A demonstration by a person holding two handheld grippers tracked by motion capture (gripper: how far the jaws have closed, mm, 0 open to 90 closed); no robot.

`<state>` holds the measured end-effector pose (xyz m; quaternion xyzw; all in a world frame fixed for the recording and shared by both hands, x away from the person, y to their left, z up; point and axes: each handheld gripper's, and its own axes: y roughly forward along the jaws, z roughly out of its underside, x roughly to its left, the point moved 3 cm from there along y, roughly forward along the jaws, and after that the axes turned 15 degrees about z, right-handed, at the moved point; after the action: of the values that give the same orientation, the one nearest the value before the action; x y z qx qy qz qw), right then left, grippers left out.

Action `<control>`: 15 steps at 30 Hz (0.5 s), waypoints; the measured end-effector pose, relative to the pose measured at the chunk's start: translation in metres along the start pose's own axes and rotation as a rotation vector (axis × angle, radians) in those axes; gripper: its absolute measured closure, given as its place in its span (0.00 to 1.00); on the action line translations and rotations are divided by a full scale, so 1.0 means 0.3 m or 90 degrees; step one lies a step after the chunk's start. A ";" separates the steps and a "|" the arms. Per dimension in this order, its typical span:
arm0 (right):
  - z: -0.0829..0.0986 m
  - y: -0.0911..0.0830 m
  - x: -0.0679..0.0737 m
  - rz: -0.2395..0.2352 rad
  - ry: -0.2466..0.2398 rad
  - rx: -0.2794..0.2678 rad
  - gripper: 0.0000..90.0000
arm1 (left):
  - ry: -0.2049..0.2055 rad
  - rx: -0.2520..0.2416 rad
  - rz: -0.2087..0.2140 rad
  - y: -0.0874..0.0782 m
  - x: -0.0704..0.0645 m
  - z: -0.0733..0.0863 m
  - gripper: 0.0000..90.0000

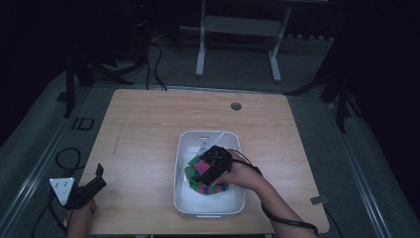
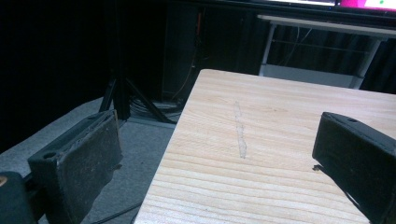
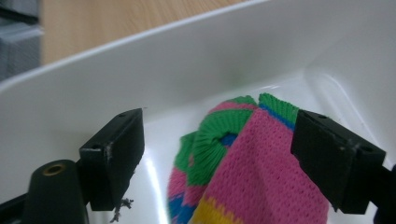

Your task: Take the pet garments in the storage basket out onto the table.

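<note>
A white plastic bin sits on the wooden table, right of centre and toward the front. In it lies a knitted piece striped pink, green, blue and yellow. My right gripper reaches down into the bin over that knit. In the right gripper view the jaws stand wide apart, open, with the knit bunched between them against the bin wall. My left gripper hovers at the table's front left corner, open and holding nothing, above the table edge.
A round cable hole is set in the table near its far edge. Cables trail over the grey floor to the left. A white desk frame stands beyond the table. Dark stands flank both sides.
</note>
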<state>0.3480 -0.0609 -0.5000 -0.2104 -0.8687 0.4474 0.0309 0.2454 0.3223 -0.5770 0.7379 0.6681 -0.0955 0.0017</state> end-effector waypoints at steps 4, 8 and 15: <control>-0.009 0.053 0.013 0.010 -0.016 0.040 0.19 | -0.001 -0.002 0.002 -0.001 0.000 0.000 0.02; 0.004 0.105 0.018 0.029 -0.023 0.096 0.23 | -0.003 -0.002 0.004 -0.001 0.001 0.000 0.02; 0.029 0.160 0.040 0.073 -0.066 0.178 0.24 | -0.001 -0.002 0.004 0.000 0.000 0.000 0.02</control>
<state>0.3514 -0.0382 -0.5448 -0.2296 -0.7849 0.5754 -0.0104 0.2453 0.3224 -0.5770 0.7400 0.6658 -0.0952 0.0037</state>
